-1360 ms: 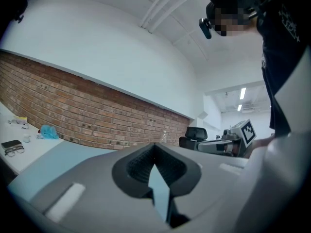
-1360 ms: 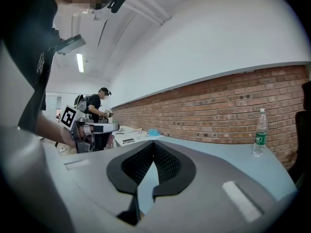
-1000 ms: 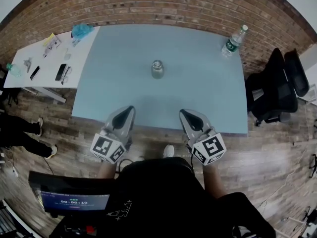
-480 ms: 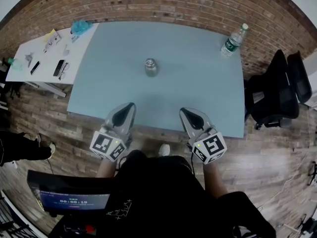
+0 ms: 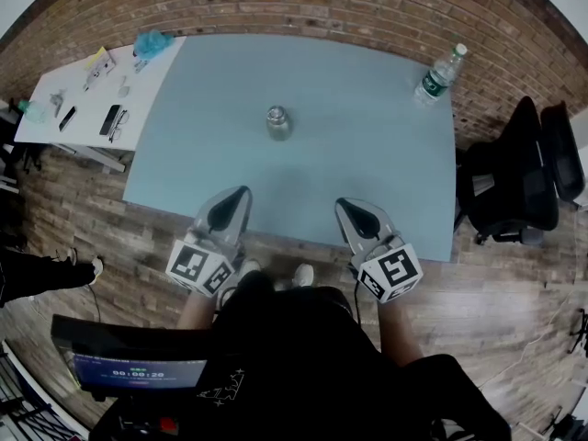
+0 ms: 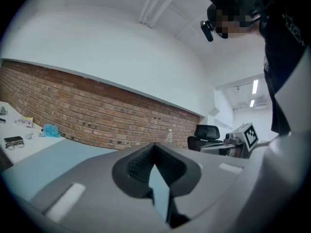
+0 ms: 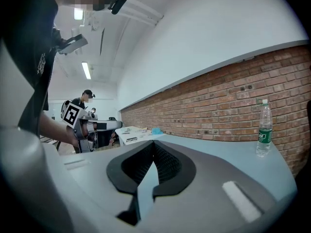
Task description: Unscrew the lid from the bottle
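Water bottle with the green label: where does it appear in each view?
Head view: the water bottle stands upper right, on the blue table, far right corner.
Left gripper view: the bottle is small, near picture centre, before the brick wall.
Right gripper view: the bottle stands at the right edge.
Shared landmark: the brick wall behind it.

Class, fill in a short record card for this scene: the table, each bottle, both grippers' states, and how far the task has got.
Table: pale blue rectangular table, brick wall behind
Centre bottle: small clear bottle, upright mid-table
Corner bottle: clear plastic water bottle with green label, upright at far right corner
Left gripper: jaws shut, empty, at the near table edge
Right gripper: jaws shut, empty, at the near edge
Progress: neither gripper touches a bottle
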The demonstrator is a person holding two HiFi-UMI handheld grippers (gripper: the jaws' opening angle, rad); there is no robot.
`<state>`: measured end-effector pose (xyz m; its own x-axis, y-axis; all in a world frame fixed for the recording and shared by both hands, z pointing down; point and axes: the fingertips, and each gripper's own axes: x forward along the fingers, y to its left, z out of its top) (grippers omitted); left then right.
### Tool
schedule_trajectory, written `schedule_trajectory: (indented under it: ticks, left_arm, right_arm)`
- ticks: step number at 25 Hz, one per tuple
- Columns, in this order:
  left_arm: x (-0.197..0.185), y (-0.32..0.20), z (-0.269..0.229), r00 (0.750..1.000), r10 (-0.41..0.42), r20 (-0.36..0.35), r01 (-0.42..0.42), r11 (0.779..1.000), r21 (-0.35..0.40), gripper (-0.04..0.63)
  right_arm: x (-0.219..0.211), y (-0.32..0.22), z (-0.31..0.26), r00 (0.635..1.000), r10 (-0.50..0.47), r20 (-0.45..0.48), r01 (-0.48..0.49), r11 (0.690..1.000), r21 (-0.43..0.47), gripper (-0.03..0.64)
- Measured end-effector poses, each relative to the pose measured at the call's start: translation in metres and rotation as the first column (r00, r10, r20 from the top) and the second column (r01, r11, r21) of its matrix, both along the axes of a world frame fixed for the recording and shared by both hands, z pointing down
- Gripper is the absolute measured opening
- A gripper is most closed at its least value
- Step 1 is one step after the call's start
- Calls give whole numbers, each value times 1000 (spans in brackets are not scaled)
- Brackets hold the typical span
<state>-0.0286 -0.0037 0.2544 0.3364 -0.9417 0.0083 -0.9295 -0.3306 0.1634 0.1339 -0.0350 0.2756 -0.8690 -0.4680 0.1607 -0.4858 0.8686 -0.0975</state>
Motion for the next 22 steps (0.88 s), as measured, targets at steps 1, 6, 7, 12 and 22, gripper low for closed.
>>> schedule_trajectory:
  ticks: [1,6,7,12,22]
  left_arm:
    - [-1,0,0,1000,0,3,0,1000,-1,0]
    - [-7,-7,5,1000,-9,6,9,1000,-11,0]
    - [-8,-8,6,1000,-7,6,7,1000,-11,0]
    - [-7,-11,3,1000,14,9,-14,1000,-7,0]
    - [-44,-60,13,994,107,-3,-107,994,-18,0]
  right_arm:
    - [-1,-1,0,1000,-3,4,3,1000,-3,2]
    - [-6,-7,0,1000,-12,9,12,1000,-8,2]
    - [-7,-8,1,1000,-8,6,8,1000,-9,3]
    - [-6,-5,2,1000,13,-2,-13,1000,-13,3]
    - [-44,-36,2,994,112,-11,-112,994,-15,3]
